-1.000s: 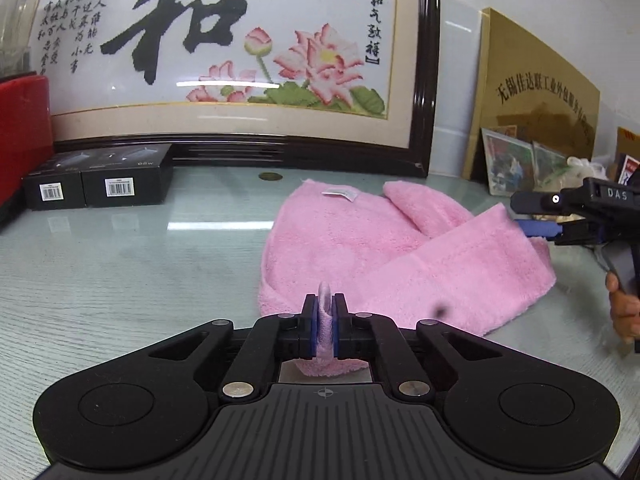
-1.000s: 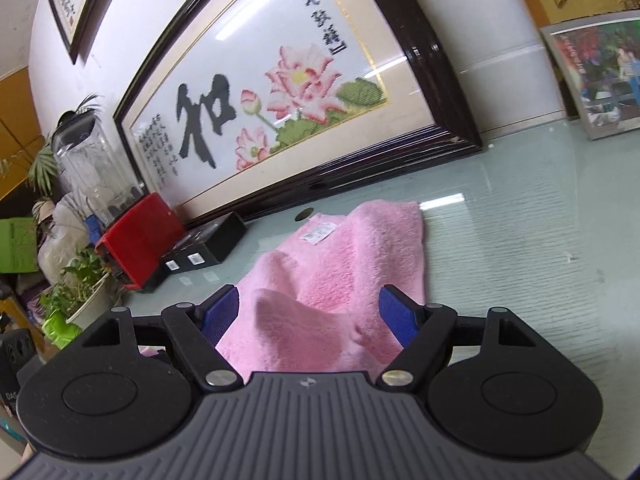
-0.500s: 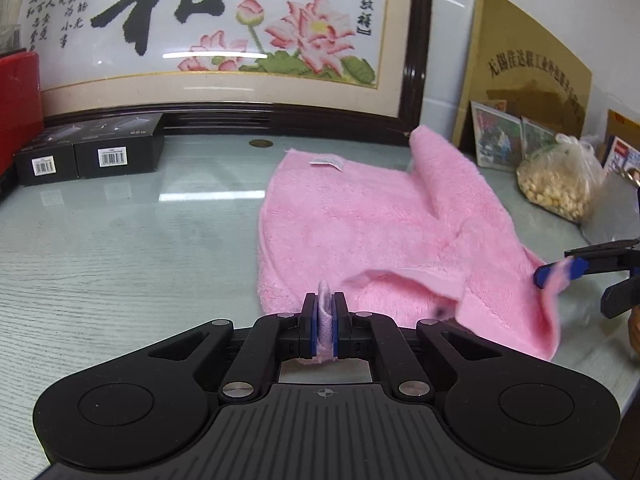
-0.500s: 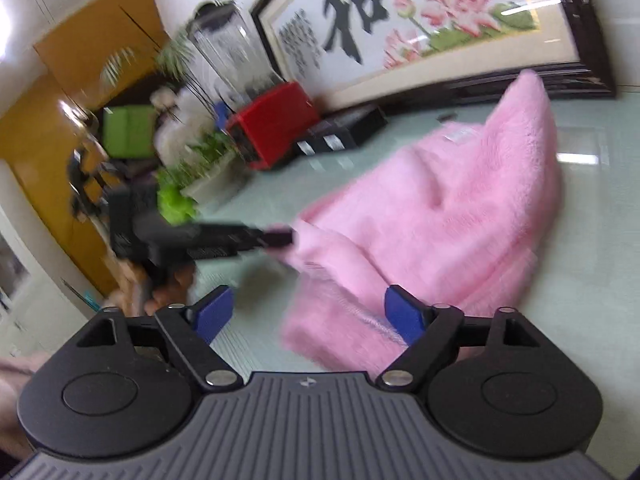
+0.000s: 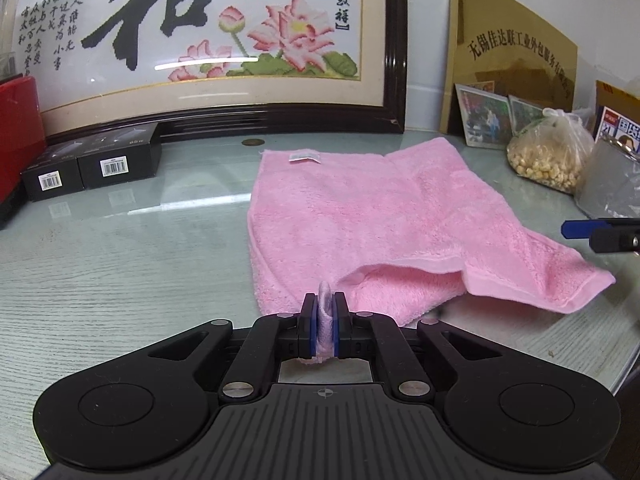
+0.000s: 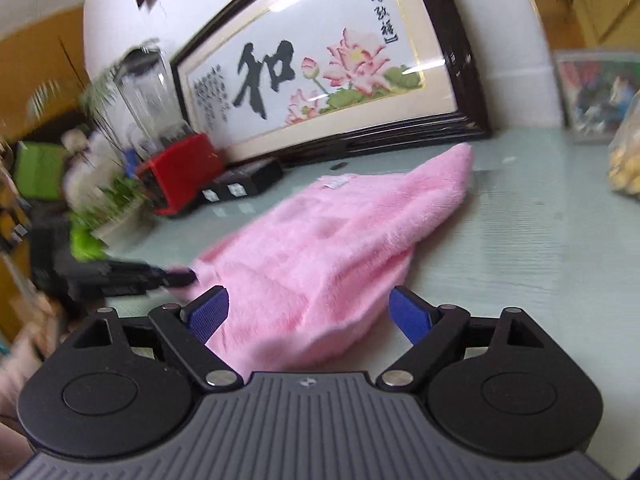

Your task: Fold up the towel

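Left gripper (image 5: pixel 324 320) pinches the fluffy pink towel's (image 5: pixel 360 216) near corner; right gripper (image 6: pixel 308 314) gapes wide, pads clear of cloth.

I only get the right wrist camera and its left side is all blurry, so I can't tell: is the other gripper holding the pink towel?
Observer: Yes. In the left wrist view the left gripper is shut on a pinch of the pink towel at its near edge.
Operator: Is the towel lying flat there?
Observer: Not fully. Beside that pinch the near edge arches up off the glass table, with a dark hollow under it.
Operator: Where's my gripper from that side?
Observer: The right gripper pokes in beside the towel's right edge, not over its middle.
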`<state>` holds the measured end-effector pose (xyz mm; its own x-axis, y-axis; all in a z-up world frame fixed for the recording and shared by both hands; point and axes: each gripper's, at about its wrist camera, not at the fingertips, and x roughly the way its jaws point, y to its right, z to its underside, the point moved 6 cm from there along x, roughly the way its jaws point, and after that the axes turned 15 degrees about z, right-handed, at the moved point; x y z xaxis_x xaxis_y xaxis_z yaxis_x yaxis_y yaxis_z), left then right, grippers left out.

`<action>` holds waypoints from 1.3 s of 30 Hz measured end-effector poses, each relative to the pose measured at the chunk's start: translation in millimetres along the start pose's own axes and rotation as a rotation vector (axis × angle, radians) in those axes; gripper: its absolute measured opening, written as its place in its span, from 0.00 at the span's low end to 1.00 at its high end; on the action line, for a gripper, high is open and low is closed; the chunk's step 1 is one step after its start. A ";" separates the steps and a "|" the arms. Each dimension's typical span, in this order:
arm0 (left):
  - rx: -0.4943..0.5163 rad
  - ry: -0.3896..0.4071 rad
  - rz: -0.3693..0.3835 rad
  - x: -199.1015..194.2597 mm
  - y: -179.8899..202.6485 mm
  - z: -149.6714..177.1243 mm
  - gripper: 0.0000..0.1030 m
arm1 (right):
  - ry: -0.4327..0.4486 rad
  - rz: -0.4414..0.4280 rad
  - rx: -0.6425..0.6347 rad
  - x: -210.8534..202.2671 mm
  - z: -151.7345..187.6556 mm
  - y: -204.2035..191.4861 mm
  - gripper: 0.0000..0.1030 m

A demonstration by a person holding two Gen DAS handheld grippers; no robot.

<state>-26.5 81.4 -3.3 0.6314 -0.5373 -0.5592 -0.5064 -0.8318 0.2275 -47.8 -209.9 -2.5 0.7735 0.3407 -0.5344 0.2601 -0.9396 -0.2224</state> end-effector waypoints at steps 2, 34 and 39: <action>0.011 0.001 -0.004 -2.0 2.9 2.0 0.06 | -0.022 0.025 0.046 -2.4 9.5 1.8 0.86; 0.071 0.144 0.017 -68.4 25.6 4.0 0.23 | 0.162 0.164 0.248 -85.3 49.6 74.9 0.13; 0.077 0.141 0.047 -57.9 32.7 -8.9 0.29 | 0.123 0.141 0.218 -69.8 41.2 66.3 0.19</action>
<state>-74.4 84.1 43.6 0.6793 -0.5939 -0.4311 -0.5772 -0.7952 0.1858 -108.3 -294.6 -13.5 0.8611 0.1878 -0.4725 0.0247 -0.9437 -0.3299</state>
